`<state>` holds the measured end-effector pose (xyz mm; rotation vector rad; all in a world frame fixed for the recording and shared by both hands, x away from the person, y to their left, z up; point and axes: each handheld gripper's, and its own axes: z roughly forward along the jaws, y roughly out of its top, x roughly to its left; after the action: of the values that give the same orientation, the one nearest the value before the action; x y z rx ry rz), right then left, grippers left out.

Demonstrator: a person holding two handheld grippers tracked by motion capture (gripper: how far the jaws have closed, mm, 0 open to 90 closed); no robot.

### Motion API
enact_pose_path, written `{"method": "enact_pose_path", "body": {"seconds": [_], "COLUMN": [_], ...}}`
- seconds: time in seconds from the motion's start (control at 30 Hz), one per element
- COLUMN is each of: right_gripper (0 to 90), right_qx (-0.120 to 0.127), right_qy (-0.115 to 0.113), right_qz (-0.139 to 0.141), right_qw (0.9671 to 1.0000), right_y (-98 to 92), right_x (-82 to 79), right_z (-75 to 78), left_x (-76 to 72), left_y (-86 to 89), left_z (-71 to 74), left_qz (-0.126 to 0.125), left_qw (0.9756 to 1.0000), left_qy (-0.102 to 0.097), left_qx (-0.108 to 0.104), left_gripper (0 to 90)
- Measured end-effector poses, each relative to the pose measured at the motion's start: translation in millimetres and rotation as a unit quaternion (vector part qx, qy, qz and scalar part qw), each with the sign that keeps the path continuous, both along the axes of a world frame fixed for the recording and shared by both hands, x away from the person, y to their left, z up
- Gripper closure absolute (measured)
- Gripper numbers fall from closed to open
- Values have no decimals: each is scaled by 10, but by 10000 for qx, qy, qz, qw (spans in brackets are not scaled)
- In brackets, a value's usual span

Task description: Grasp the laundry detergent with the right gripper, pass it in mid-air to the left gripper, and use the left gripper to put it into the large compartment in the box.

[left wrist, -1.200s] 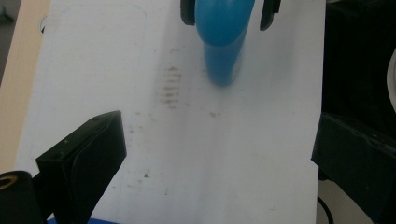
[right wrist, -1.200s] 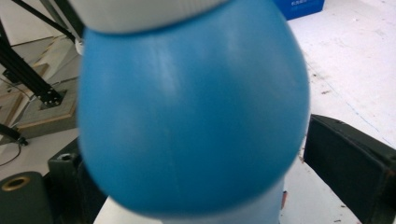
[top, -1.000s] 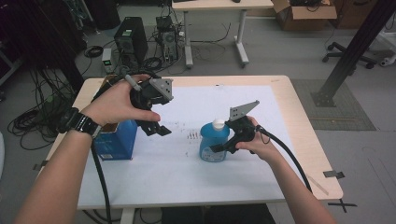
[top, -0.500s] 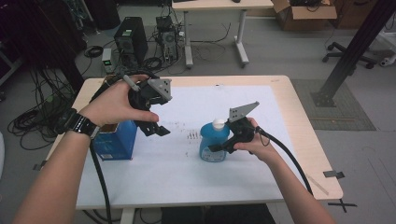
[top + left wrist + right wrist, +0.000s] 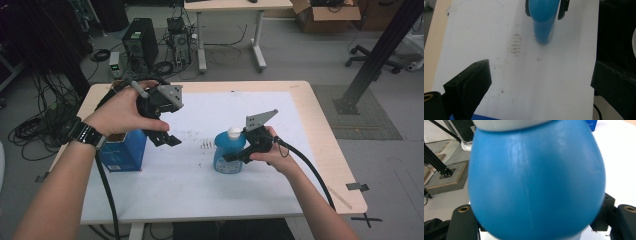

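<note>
A blue bottle (image 5: 226, 155) with a white cap stands upright on the white sheet (image 5: 200, 195) near the table's middle. My right gripper (image 5: 234, 154) comes at it from the right. Its jaws have just been closing and now lie against both sides of the bottle (image 5: 536, 182). From the left gripper view the bottle (image 5: 544, 25) shows farther off with that right gripper (image 5: 544, 7) hugging its upper part. My left gripper (image 5: 167, 138) hangs open in the air over the sheet, beside a blue box (image 5: 122, 152), with nothing between its jaws (image 5: 539, 85).
A patch of small dark marks (image 5: 205, 145) lies on the sheet left of the bottle. The wooden table (image 5: 325, 135) ends close on the right. Computer cases (image 5: 140, 45), cables, a second table (image 5: 230, 6) and a black post (image 5: 380, 55) stand on the floor beyond.
The right gripper's jaws have drawn in onto the blue bottle. Both hands and the bottle have stayed where they were.
</note>
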<state>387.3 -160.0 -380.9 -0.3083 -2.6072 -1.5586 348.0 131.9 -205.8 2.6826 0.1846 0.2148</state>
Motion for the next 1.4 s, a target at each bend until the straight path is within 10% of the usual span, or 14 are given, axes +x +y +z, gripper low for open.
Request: {"method": "enact_pose_path", "body": {"seconds": [1.4], "right_gripper": [416], "right_qx": [208], "right_qy": [-261], "right_qz": [-50], "right_qw": [9994], "right_y": [-30], "right_x": [35], "right_z": [160], "left_x": [3], "left_y": [-26], "left_z": [52], "left_qz": [9], "left_qw": [10000], "left_qy": [-50], "left_qx": [-56], "left_gripper": [34]}}
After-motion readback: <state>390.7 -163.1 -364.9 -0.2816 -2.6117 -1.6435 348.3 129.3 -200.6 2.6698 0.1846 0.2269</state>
